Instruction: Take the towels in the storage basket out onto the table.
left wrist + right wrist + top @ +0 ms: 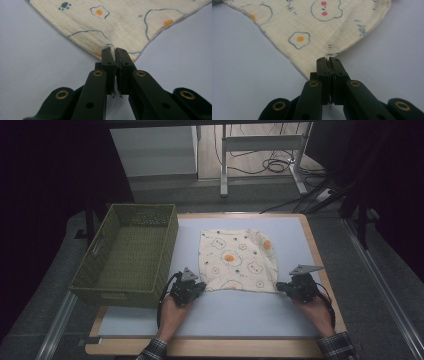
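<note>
Cloth (237, 260) lies flat just right of desk (225, 312) centre, its near edge toward the person. Left tool (194, 286) is pinched shut on the near corner at the cloth's 7 o'clock; right tool (286, 286) is likewise shut on the corner at 5 o'clock. In each gripper view the fabric tip sits between closed jaws. Holding both near corners likely sets up a fold away from the person, or a lift toward the green basket (95, 280) at 9 o'clock. The cloth is cream crinkled cotton printed with fried eggs, paw marks and small bear faces; far right corner slightly rumpled.
</note>
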Motion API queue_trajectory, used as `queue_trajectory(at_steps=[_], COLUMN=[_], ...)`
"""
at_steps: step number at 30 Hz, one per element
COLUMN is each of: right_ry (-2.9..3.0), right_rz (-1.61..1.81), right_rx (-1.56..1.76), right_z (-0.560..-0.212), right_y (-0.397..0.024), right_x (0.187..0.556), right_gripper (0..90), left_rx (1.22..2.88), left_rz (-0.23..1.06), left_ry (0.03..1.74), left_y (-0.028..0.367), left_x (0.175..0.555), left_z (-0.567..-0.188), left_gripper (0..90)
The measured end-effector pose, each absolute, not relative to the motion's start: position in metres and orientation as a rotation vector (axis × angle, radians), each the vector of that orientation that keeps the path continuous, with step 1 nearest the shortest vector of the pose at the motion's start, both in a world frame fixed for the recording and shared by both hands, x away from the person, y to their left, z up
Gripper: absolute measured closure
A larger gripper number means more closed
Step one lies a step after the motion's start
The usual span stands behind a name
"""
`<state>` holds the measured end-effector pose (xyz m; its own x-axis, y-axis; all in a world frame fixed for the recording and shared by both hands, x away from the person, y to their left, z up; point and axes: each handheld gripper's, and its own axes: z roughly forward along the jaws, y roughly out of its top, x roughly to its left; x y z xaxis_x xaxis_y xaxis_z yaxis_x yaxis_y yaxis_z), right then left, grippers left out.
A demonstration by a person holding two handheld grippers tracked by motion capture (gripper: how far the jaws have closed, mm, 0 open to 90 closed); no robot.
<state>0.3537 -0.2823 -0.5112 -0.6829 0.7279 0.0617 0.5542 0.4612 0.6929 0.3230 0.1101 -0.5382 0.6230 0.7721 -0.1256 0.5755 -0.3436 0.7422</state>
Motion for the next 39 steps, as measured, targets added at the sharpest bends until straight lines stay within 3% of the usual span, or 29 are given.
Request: queue_trajectory(at_steps=[9, 24, 33, 39], right_ry=[2.513, 2.576, 2.511, 2.475], right_rz=[1.096, 1.163, 1.150, 1.134], right_rx=[1.121, 1.085, 1.109, 1.133], right_z=[-0.515, -0.513, -0.504, -0.507], right_y=[-0.303, -0.300, -0.313, -0.315], right_x=[0.321, 0.279, 0.288, 0.310], right_gripper=[86.8, 86.0, 70.9, 62.5], left_rx=[2.053, 2.080, 2.046, 2.065], left_rz=[0.262, 0.241, 0.332, 0.383], left_ry=[1.029, 0.999, 1.030, 1.048], left_y=[0.118, 0.130, 0.128, 0.117], left_x=[0.295, 0.243, 0.266, 0.297], left_z=[-0.533, -0.534, -0.530, -0.528], left_gripper=[86.2, 85.5, 54.9, 47.8])
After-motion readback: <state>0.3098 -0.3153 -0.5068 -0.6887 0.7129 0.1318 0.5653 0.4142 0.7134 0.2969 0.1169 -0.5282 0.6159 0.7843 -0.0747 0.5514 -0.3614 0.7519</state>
